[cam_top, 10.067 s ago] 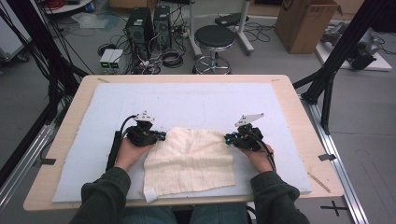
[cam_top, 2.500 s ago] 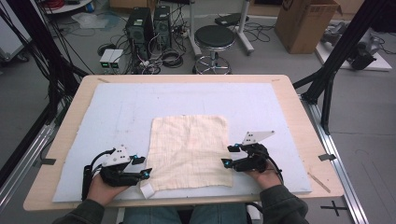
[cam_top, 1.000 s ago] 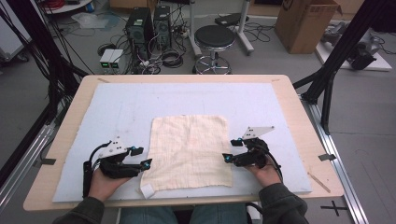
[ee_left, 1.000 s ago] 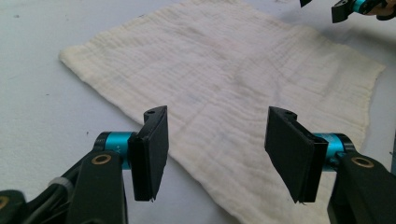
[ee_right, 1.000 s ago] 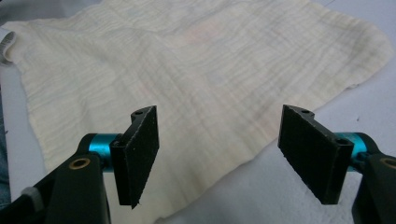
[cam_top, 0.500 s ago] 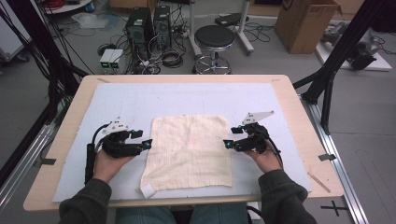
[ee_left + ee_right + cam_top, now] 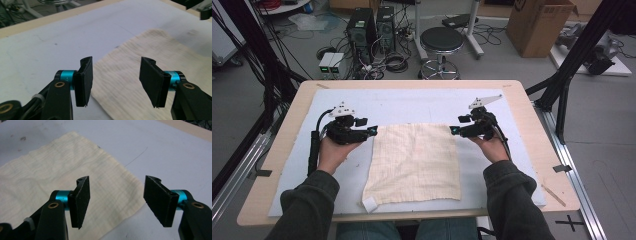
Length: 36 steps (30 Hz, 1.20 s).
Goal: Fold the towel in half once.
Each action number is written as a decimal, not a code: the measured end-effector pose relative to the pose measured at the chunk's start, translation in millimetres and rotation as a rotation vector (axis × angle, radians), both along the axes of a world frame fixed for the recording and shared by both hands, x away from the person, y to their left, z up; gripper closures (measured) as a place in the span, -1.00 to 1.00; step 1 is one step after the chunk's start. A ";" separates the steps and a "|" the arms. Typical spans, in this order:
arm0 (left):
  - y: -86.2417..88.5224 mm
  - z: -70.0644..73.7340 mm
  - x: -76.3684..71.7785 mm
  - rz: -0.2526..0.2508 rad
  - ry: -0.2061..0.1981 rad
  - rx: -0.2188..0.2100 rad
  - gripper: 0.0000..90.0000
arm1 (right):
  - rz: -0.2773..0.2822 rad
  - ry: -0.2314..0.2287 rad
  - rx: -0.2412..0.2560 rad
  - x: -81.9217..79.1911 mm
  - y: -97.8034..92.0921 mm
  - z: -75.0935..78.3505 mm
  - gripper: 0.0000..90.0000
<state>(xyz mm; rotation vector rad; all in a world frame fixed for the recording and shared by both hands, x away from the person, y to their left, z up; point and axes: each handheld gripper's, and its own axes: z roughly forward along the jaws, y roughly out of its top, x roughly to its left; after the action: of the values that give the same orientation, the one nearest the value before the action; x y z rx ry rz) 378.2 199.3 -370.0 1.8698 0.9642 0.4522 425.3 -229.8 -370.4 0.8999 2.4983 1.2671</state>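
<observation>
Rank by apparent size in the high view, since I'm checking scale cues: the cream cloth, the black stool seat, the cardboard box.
1. cream cloth
2. cardboard box, cut off by the frame edge
3. black stool seat

The box and stool stand farther away, so they look smaller.

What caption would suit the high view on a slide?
Two open grippers, left and right, poised at the far corners of a flat cloth.

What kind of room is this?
Probably a lab or workshop. Computer towers and tangled cables sit on the floor, a black frame surrounds the table, and a person holds grippers beside a cloth.
</observation>
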 end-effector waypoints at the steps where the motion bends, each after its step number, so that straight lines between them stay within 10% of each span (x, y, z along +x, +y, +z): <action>1: 1.6 -2.6 5.6 0.021 0.015 -0.003 0.02 | -0.008 0.007 0.008 3.4 0.3 0.8 -0.15; 11: -0.9 -30.6 35.2 0.152 0.095 -0.042 0.06 | -0.064 0.072 0.009 29.6 0.7 -20.3 0.11; 25: -16.2 -63.3 51.5 0.143 0.191 0.045 0.18 | -0.115 0.153 -0.031 47.6 2.2 -48.0 0.46; 36: -22.9 -72.9 55.7 0.169 0.213 0.033 0.56 | -0.155 0.218 -0.048 55.1 7.1 -64.6 0.57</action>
<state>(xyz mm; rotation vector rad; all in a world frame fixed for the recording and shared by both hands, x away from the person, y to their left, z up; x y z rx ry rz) 433.9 176.5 -442.9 1.9015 1.2711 0.3763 480.4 -222.8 -435.1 1.2536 2.5457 1.1099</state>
